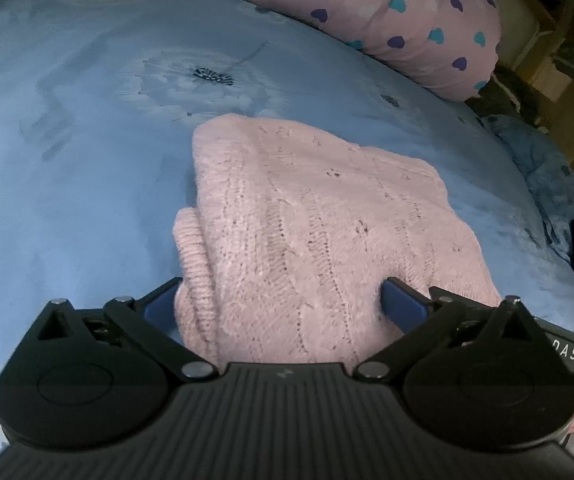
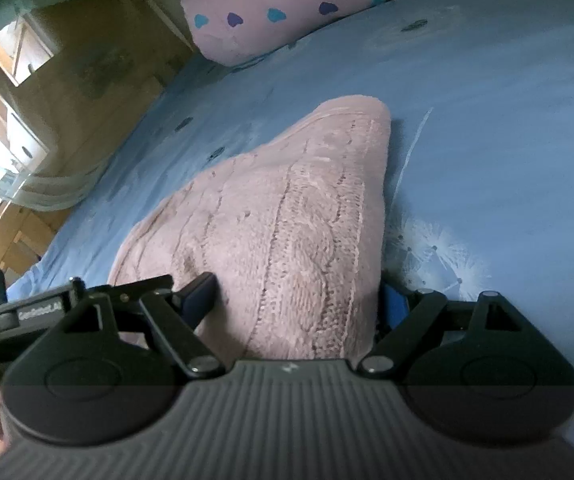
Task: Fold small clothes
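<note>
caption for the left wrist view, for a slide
Open left gripper straddling a folded pink sweater on a blue bed.

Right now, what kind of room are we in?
Most likely a bedroom: the pink knit garment lies on a bed with a blue dandelion-print cover, a pink heart-print pillow at its far edge, and wooden furniture beside it.

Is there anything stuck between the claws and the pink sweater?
No, nothing visible is in the way. The pink knitted sweater already lies between the open fingers of the left claw and of the right claw, on the blue bedsheet.
</note>
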Action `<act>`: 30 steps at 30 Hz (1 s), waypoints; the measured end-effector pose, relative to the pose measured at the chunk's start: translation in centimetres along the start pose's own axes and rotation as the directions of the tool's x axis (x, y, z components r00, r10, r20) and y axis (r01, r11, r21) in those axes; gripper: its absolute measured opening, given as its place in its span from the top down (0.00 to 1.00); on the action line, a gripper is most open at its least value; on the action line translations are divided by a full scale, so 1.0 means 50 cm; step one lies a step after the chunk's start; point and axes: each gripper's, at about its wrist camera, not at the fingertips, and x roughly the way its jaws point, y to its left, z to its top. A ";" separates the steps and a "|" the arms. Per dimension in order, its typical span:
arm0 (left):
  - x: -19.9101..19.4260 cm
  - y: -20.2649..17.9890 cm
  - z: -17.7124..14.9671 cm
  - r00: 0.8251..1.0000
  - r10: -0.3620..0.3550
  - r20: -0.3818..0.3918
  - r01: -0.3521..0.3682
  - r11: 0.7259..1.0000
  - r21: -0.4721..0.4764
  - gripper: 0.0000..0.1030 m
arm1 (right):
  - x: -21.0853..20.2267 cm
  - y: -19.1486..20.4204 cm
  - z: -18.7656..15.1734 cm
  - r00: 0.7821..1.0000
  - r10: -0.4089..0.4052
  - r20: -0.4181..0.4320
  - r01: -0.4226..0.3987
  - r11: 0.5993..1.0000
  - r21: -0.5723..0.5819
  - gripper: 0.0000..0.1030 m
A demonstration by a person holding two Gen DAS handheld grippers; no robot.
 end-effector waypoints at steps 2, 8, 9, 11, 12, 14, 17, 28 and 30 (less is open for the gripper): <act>0.003 -0.001 0.001 1.000 -0.008 0.003 0.008 1.000 0.002 0.00 | 0.003 0.000 0.003 1.000 0.007 -0.006 -0.007 1.000 -0.004 0.17; 0.010 -0.004 0.002 1.000 -0.024 0.008 0.024 1.000 0.020 0.04 | 0.009 -0.002 0.007 0.999 0.030 -0.011 -0.030 1.000 -0.004 0.22; 0.007 -0.003 0.002 0.999 -0.035 0.009 0.035 0.999 0.018 0.08 | 0.011 -0.002 0.009 0.999 0.036 -0.012 -0.036 0.999 0.000 0.24; 0.000 -0.004 0.001 0.998 -0.067 0.007 0.067 0.998 0.004 0.20 | 0.013 -0.005 0.014 0.998 0.053 -0.019 -0.053 0.999 0.005 0.34; -0.001 -0.005 0.001 0.997 -0.076 0.008 0.076 0.997 -0.002 0.23 | 0.012 -0.007 0.017 0.998 0.060 -0.023 -0.060 0.998 0.009 0.37; -0.004 -0.005 0.002 0.996 -0.087 0.010 0.087 0.996 -0.013 0.29 | 0.007 -0.005 0.021 0.997 0.070 -0.026 -0.069 0.998 0.007 0.47; -0.013 -0.006 0.001 0.996 -0.089 0.025 0.090 0.996 -0.017 0.35 | -0.004 0.004 0.027 0.997 0.073 -0.019 -0.072 0.997 0.001 0.52; -0.042 -0.005 -0.005 0.994 -0.094 0.055 0.095 0.995 -0.009 0.48 | -0.055 0.054 0.041 0.996 0.086 0.016 -0.086 0.996 -0.017 0.58; -0.035 0.003 -0.005 0.995 -0.089 0.044 0.090 0.995 -0.035 0.40 | -0.055 0.064 0.042 0.998 0.068 0.011 -0.068 0.997 -0.030 0.59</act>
